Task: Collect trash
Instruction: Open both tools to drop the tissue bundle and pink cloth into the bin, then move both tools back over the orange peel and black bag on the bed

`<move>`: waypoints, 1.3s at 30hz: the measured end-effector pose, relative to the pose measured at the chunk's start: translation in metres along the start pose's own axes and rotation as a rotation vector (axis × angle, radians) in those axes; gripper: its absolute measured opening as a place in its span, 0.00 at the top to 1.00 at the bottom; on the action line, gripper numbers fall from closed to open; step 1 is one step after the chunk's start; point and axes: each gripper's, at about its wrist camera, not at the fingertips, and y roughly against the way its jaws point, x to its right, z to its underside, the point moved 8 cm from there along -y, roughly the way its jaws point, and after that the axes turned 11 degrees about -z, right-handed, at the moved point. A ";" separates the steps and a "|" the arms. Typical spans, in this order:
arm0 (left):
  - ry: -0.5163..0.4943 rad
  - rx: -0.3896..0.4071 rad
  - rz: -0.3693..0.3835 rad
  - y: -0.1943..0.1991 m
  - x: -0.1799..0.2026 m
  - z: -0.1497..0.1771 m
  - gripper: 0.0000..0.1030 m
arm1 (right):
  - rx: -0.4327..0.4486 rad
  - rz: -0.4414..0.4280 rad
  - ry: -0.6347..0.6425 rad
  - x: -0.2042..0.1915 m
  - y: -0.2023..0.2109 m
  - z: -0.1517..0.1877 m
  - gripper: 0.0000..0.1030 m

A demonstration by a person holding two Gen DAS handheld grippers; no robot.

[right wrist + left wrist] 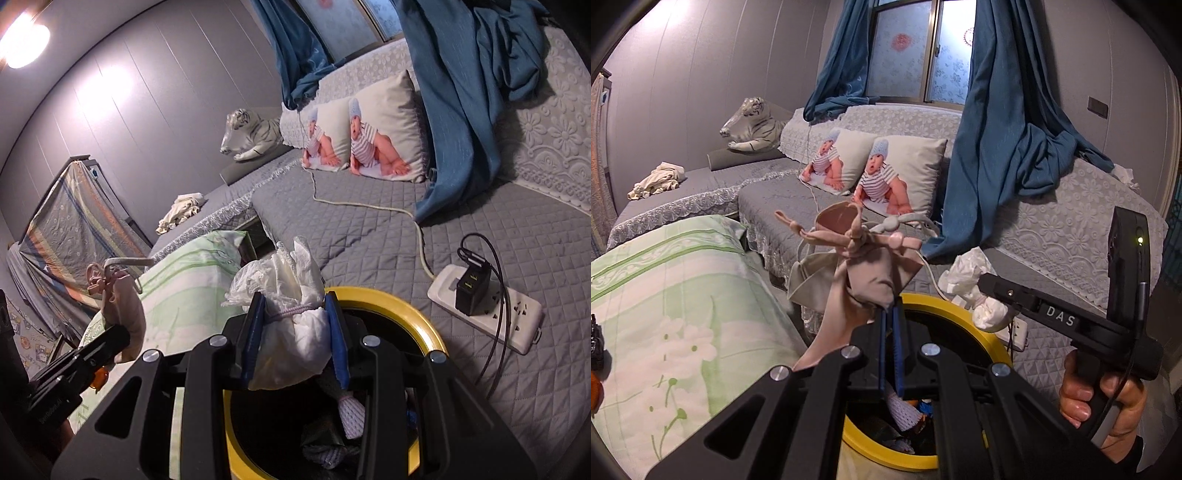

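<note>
My left gripper (891, 308) is shut on a pink-beige cloth bundle with straps (866, 254), held above the yellow-rimmed trash bin (964, 310). It also shows at the left of the right wrist view (122, 299). My right gripper (295, 314) is shut on a white crumpled tissue wad (291, 295) over the bin's yellow rim (399, 299). In the left wrist view the right gripper (984, 284) holds the tissue wad (971, 291) just past the bin. The bin holds mesh wrap and other trash (347, 417).
A grey quilted sofa bed (369, 236) lies behind the bin, with a white power strip (491, 310) and cables, two baby-print pillows (897, 173), blue curtains (997, 140) and a toy tiger (753, 125). A green floral pillow (672, 317) is at left. A crumpled cloth (659, 179) lies far left.
</note>
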 end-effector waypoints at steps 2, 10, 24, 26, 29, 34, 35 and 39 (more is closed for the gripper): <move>-0.010 -0.019 0.013 -0.009 0.005 0.004 0.97 | -0.004 0.017 -0.007 0.004 -0.002 0.002 0.69; -0.014 -0.114 0.030 -0.040 0.012 0.025 0.97 | -0.075 0.062 -0.070 0.034 -0.023 0.017 0.69; 0.056 -0.112 0.016 -0.039 -0.005 0.026 0.29 | -0.066 0.151 -0.131 0.057 -0.017 0.020 0.35; 0.098 -0.085 0.006 -0.032 -0.016 0.019 0.21 | -0.057 0.139 -0.134 0.053 -0.015 0.019 0.31; 0.148 -0.044 -0.009 -0.019 -0.033 0.006 0.13 | -0.037 0.116 -0.114 0.039 -0.011 0.013 0.21; 0.221 0.029 -0.043 0.011 -0.072 -0.023 0.08 | 0.017 0.009 -0.089 0.002 -0.005 -0.003 0.08; 0.238 0.052 -0.051 0.021 -0.083 -0.030 0.08 | 0.023 0.003 -0.080 -0.005 -0.004 -0.006 0.08; 0.297 0.135 -0.095 0.058 -0.126 -0.054 0.08 | 0.048 -0.034 -0.006 -0.041 -0.002 -0.017 0.08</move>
